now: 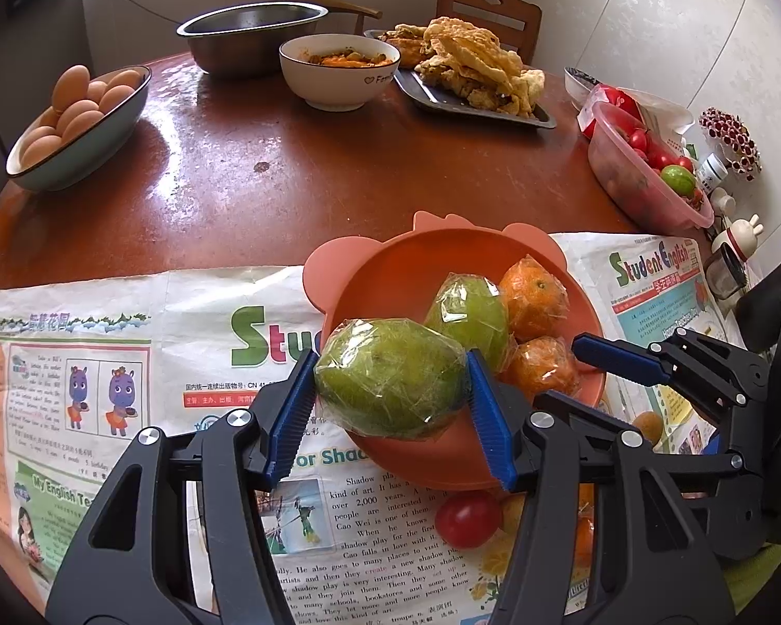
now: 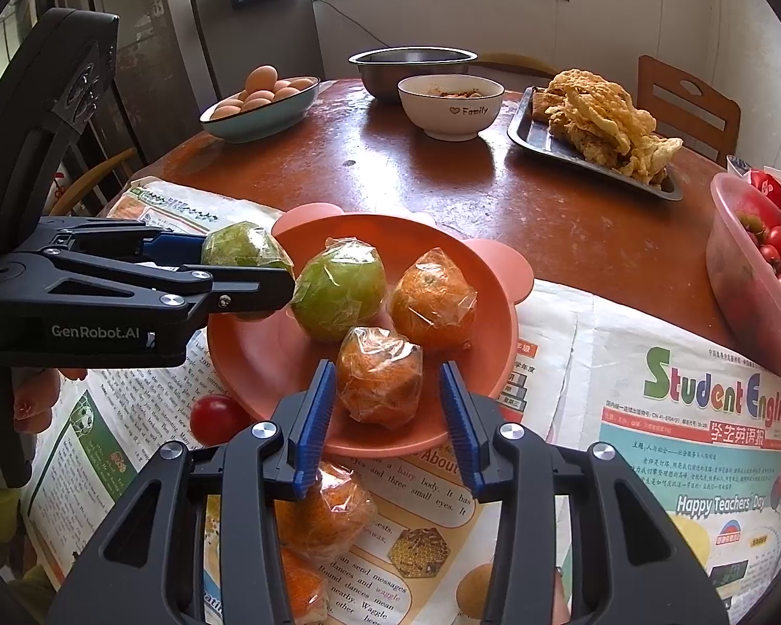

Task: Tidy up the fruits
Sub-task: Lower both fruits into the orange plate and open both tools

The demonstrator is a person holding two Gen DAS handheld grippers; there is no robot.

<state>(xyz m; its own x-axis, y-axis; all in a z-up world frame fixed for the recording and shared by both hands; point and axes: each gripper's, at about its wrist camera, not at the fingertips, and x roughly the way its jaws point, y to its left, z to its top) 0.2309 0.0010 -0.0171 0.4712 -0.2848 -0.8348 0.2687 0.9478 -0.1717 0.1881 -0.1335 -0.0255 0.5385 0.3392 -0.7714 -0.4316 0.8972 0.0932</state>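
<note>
My left gripper (image 1: pixel 390 396) is shut on a film-wrapped green fruit (image 1: pixel 390 380), held over the near rim of the salmon bowl with ear handles (image 1: pixel 390 245). In the bowl lie another wrapped green fruit (image 1: pixel 468 312) and two wrapped oranges (image 1: pixel 533 297). My right gripper (image 2: pixel 388 406) stands open around the nearest wrapped orange (image 2: pixel 380 380), which rests in the bowl (image 2: pixel 244 364); a gap shows beside its right pad. In the right wrist view the left gripper (image 2: pixel 244 271) comes in from the left with its green fruit (image 2: pixel 244 247).
Newspaper (image 2: pixel 651 469) covers the near table. On it lie a red tomato (image 2: pixel 216 419) and more wrapped oranges (image 2: pixel 328 515). Farther back stand an egg dish (image 2: pixel 260 109), a steel basin (image 2: pixel 411 67), a white bowl (image 2: pixel 450 109), a tray of fried food (image 2: pixel 599 130) and a pink tub (image 2: pixel 744 281).
</note>
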